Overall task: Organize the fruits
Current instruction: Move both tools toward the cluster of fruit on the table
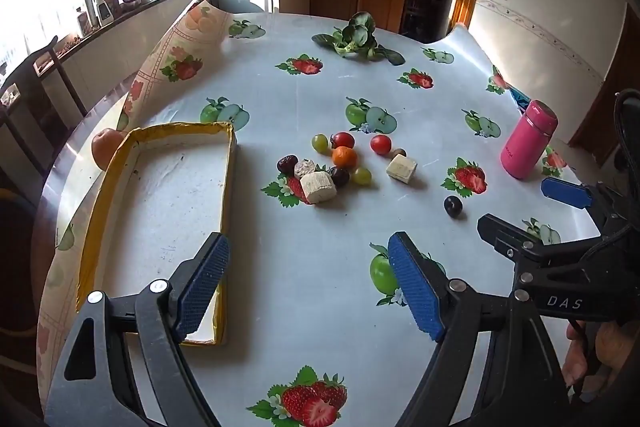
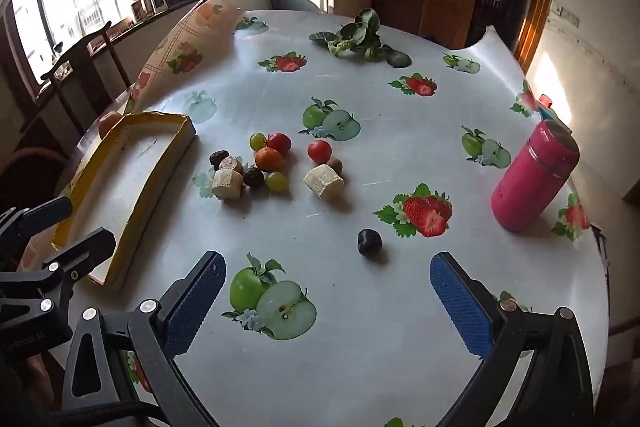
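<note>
Glossy plastic tablecloth (image 1: 320, 287); matt cardboard tray (image 1: 104, 195); smooth pink flask (image 1: 528, 145).

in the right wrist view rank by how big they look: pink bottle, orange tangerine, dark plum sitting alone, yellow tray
1. yellow tray
2. pink bottle
3. orange tangerine and dark plum: look alike; the plum is nearer the camera, so unsure.

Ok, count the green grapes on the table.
2. One green grape sits at the far side of the fruit pile, touching a red tomato. The other green grape lies at the near side, just below the small orange. Others may hide behind the pile.
</note>
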Tool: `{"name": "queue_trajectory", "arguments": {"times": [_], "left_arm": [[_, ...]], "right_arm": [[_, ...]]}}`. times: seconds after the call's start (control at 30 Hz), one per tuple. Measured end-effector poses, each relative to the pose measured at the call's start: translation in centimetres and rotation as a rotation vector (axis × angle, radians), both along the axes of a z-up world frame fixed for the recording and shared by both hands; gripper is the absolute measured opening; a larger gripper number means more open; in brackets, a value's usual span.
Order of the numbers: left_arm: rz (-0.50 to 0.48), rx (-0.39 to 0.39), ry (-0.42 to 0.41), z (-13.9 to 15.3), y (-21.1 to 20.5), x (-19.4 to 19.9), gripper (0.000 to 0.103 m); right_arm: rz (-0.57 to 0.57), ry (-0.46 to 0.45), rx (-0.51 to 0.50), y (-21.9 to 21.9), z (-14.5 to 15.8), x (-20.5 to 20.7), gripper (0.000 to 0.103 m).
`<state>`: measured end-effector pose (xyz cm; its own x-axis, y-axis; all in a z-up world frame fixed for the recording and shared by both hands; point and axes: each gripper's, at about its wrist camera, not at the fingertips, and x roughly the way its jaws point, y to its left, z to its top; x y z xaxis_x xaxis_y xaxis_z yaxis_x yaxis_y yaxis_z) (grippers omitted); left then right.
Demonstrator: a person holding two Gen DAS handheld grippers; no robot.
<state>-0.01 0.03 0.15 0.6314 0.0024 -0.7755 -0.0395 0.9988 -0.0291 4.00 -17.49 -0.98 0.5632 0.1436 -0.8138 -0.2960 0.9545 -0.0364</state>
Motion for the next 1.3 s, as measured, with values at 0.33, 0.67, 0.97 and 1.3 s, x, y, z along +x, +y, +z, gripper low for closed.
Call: {"name": "queue_trajectory", "arguments": {"times": [0.33,0.67,0.97,1.3], "left_arm": [[0.011,0.019,-0.042,1.4,0.1,-0.3,0.082],[0.015,-0.025,0.019,0.3,0.3,0.4,0.082],[0.025,-0.070,0.052,-0.8,1.1,1.1,0.082],[0.012,-0.115,0.110,-3.6,0.9,3.9,0.082]], "right_arm": [[0.052,-0.033,-0.005,0.4,1.0,-1.1,0.103],[0.064,0.001,0.046,-0.5,0.1,-1.4,0.103],[0.030,0.041,0.069,-2.0,-1.2,-0.9,0.101],[0.002,0.116,0.108,-3.0,-3.7,1.0,0.095]]}}
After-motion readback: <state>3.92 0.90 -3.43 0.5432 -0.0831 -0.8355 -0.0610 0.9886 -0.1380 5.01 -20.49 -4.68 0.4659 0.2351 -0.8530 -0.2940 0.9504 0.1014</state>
